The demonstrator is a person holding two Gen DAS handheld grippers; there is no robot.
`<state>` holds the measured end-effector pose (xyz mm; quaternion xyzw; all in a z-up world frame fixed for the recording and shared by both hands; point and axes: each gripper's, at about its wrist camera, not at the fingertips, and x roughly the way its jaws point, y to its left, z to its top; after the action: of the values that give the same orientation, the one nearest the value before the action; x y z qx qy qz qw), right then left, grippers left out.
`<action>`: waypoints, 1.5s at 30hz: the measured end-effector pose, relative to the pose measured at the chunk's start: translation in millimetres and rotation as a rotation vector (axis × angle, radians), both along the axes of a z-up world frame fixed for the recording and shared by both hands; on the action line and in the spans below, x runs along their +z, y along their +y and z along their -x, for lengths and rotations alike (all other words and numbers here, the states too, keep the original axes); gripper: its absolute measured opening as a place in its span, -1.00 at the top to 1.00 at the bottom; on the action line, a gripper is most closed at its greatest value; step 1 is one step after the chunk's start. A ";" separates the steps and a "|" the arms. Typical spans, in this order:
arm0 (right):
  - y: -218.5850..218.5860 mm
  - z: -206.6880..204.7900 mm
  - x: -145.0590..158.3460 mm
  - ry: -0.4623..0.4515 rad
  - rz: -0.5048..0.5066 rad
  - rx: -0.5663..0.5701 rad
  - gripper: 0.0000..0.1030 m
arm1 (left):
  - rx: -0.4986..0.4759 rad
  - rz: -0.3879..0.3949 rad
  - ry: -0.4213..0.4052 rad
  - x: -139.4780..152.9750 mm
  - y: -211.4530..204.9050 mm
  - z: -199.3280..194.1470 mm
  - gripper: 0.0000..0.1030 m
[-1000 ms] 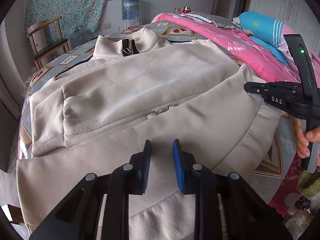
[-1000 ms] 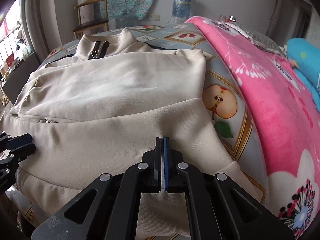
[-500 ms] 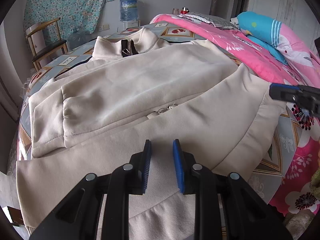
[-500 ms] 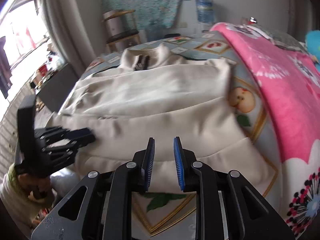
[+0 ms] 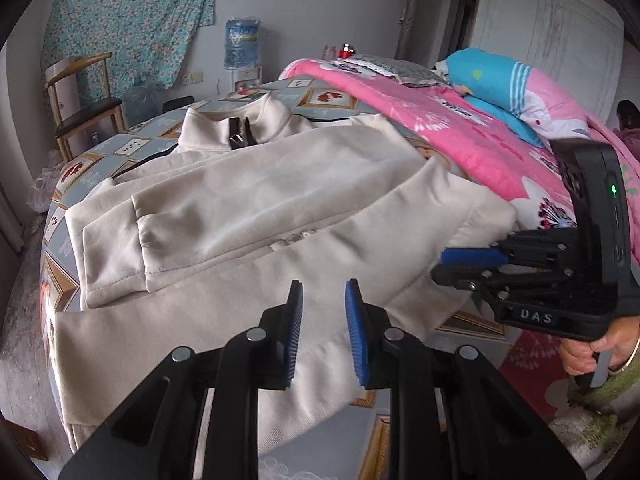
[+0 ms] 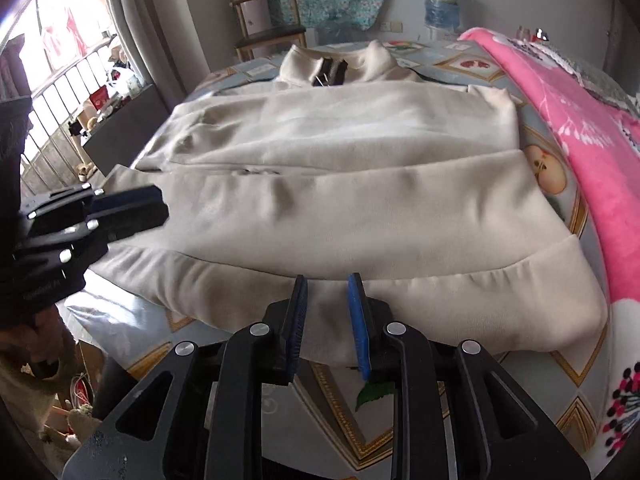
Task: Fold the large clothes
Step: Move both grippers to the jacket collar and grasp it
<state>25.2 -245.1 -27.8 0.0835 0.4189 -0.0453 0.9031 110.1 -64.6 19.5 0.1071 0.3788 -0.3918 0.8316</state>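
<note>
The cream jacket (image 5: pixel 304 216) lies flat on the bed (image 6: pixel 560 196), collar toward the far edge, hem band along the near edge. Both sleeves are folded across the body. A pink blanket (image 6: pixel 592 128) covers the right side of the bed, just beside the jacket.

The left gripper (image 5: pixel 322 332) is above the hem band near the left corner, with its jaws spread and nothing between them. The right gripper (image 6: pixel 326 324) sits at the hem band toward the right corner, jaws likewise spread; the fabric edge appears to lie between the blue pads (image 6: pixel 358 320), though contact cannot be confirmed. A wooden chair (image 5: pixel 80 108) stands beyond the far edge.
</note>
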 end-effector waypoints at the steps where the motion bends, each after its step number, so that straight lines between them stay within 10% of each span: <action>1: 5.1 1.1 5.5 -0.023 -0.004 0.020 0.55 | -0.015 -0.002 0.023 -1.6 -0.5 4.9 0.58; 12: 33.3 -11.3 -14.3 0.046 0.033 0.078 0.60 | 0.059 -0.045 0.130 -33.5 2.5 13.6 0.56; 16: 9.3 5.7 7.3 -0.010 0.066 -0.014 0.17 | 0.107 -0.021 0.089 -12.1 27.4 12.8 0.56; 25: -61.0 19.6 -20.1 0.051 0.045 -0.212 0.10 | 0.356 0.030 0.255 -35.8 101.2 -17.4 0.59; 33: -71.3 36.3 4.6 0.022 0.101 -0.258 -0.05 | 0.401 -0.031 0.171 -17.0 125.1 -7.2 0.59; 38: -88.4 31.5 -20.0 0.094 0.056 -0.274 -0.05 | 0.445 -0.009 0.275 -39.1 147.0 -21.4 0.59; 45: -94.5 26.6 33.9 0.012 0.067 -0.229 -0.28 | 0.455 -0.002 0.158 18.7 153.4 -38.3 0.58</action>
<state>-1.4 -339.6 6.0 0.1002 0.4102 -0.1625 0.8918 148.4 88.8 38.1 -0.0112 0.4575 -0.2013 0.8661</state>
